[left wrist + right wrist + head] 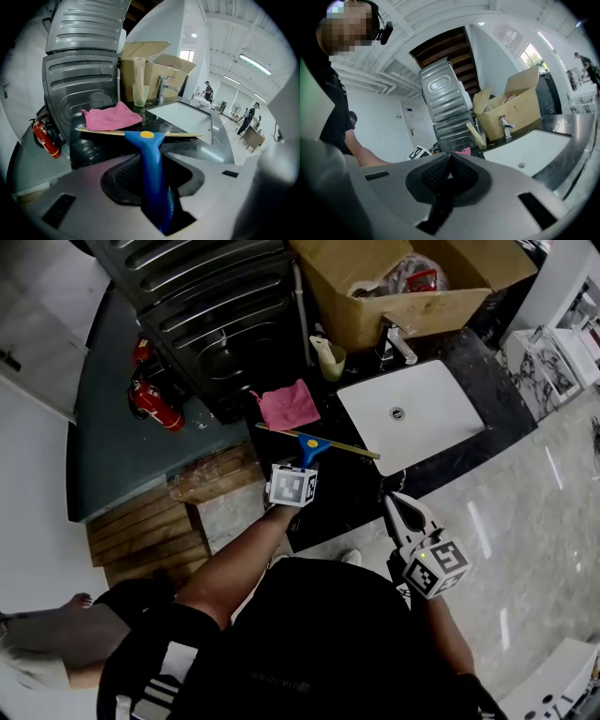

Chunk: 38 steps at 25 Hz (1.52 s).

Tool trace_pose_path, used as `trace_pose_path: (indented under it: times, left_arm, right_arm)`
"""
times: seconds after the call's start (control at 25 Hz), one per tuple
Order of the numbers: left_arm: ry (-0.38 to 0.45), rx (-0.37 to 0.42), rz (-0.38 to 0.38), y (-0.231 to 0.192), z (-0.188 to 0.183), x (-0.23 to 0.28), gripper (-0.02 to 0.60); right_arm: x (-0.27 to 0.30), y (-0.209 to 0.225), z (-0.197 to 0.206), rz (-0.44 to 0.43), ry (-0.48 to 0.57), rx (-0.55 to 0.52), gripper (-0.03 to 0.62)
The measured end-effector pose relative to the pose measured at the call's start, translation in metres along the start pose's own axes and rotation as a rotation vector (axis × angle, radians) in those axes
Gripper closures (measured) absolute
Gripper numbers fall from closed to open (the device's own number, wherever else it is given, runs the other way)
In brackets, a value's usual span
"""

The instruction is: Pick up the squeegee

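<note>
The squeegee (pixel 314 444) lies on the dark tabletop (pixel 349 486), between the pink cloth (pixel 289 404) and the near edge, just left of the white sink (pixel 448 395). Its long yellow-edged blade runs crosswise, and its blue handle points straight back at the left gripper (pixel 306 463). That arm is by far the nearer. It reaches forward from the person's body, with the gripper tilted down along the handle. In the left gripper view the handle (pixel 150 154) runs up between the jaws, which seem to press on both its sides. The right gripper (pixel 390 499) hangs back at the tabletop's front edge, its jaws together on nothing.
</note>
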<state>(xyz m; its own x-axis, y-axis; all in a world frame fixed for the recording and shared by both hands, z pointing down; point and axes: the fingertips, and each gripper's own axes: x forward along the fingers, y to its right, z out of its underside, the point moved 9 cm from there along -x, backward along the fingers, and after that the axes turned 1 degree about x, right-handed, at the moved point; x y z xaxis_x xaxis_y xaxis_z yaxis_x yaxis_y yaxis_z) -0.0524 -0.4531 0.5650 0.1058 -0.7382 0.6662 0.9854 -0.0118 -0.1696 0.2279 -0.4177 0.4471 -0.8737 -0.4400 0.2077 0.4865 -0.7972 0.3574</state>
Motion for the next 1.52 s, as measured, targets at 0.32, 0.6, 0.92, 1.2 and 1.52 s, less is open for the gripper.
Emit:
trace_pose_path:
  times: [0.32, 0.6, 0.92, 1.2, 1.52]
  left_arm:
    - [0.082, -0.014, 0.04, -0.016, -0.015, -0.046, 0.43]
    - [0.147, -0.023, 0.106, -0.03, -0.013, -0.096, 0.43]
    - [0.25, -0.051, 0.158, -0.066, -0.014, -0.154, 0.43]
    - [0.315, -0.058, 0.208, -0.097, -0.014, -0.195, 0.43]
    - [0.347, -0.043, 0.254, -0.126, -0.013, -0.232, 0.43]
  right_arm:
    - [0.026, -0.022, -0.001, -0.024, 0.001, -0.004, 0.585]
    - [0.059, -0.053, 0.001, -0.067, -0.005, -0.018, 0.585]
    - [0.085, -0.1, 0.003, -0.067, -0.003, -0.05, 0.585]
    - [0.096, -0.128, 0.008, -0.009, 0.021, -0.036, 0.585]
    - [0.099, -0.165, 0.015, 0.047, 0.05, -0.025, 0.585]
